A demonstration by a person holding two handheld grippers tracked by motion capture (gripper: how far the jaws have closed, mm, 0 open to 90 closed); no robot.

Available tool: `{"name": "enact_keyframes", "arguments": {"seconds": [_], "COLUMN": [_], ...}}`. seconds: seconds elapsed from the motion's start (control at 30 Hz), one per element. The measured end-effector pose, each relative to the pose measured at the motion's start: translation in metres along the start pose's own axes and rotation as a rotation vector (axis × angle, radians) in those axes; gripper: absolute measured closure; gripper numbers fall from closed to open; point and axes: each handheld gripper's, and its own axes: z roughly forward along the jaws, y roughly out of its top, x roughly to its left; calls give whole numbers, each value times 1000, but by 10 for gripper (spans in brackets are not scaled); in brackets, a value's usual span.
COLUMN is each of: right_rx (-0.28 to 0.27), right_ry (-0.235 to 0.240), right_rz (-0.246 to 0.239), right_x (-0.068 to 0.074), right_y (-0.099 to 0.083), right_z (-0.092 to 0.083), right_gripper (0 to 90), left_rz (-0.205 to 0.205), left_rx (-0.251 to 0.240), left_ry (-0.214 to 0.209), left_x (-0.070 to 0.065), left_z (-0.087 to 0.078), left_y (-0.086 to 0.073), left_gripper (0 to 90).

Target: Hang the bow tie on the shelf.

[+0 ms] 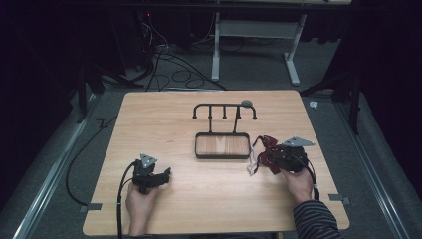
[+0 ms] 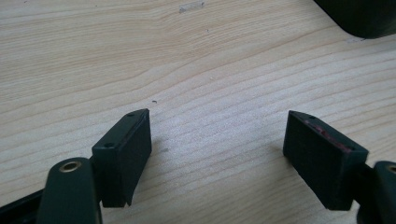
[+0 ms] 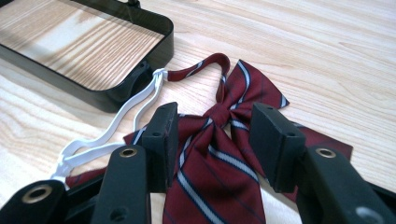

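A maroon bow tie [image 3: 219, 163] with pale stripes lies on the wooden table [image 1: 199, 199], just right of a black tray [image 3: 164, 32]. Its white elastic strap [image 3: 126, 112] trails toward the tray's corner. My right gripper [image 3: 215, 116] has its jaws on either side of the tie's long tail, and the fabric spans the gap and meets both pads. In the high view the right gripper [image 1: 272, 155] sits at the tie [image 1: 265, 149], held by a hand in a striped sleeve. My left gripper [image 1: 166, 174] rests at the front left, open over bare wood [image 2: 217, 126].
A black rack [image 1: 224, 107] with several hooks rises behind the tray's rim [image 1: 221, 157] at the table's middle. A small grey object [image 1: 247, 103] sits at the rack's right end. Cables [image 1: 174, 74] and a table frame [image 1: 216, 50] lie on the floor beyond the far edge.
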Motion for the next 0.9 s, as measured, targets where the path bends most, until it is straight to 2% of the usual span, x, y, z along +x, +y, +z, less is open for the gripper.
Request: {"name": "enact_keyframes", "arguments": {"seconds": [0.43, 0.9], "right_rx": [54, 88], "right_ry": [6, -5], "right_rz": [9, -14], "right_x": [-5, -5], "right_y": [16, 39], "right_z": [20, 39], "right_gripper": [524, 518], "left_rz": [2, 2], "left_rx": [0, 0], "left_ry": [1, 0], "left_x": [0, 0], "left_z": [0, 0], "left_y": [0, 0], "left_gripper": [240, 241]}}
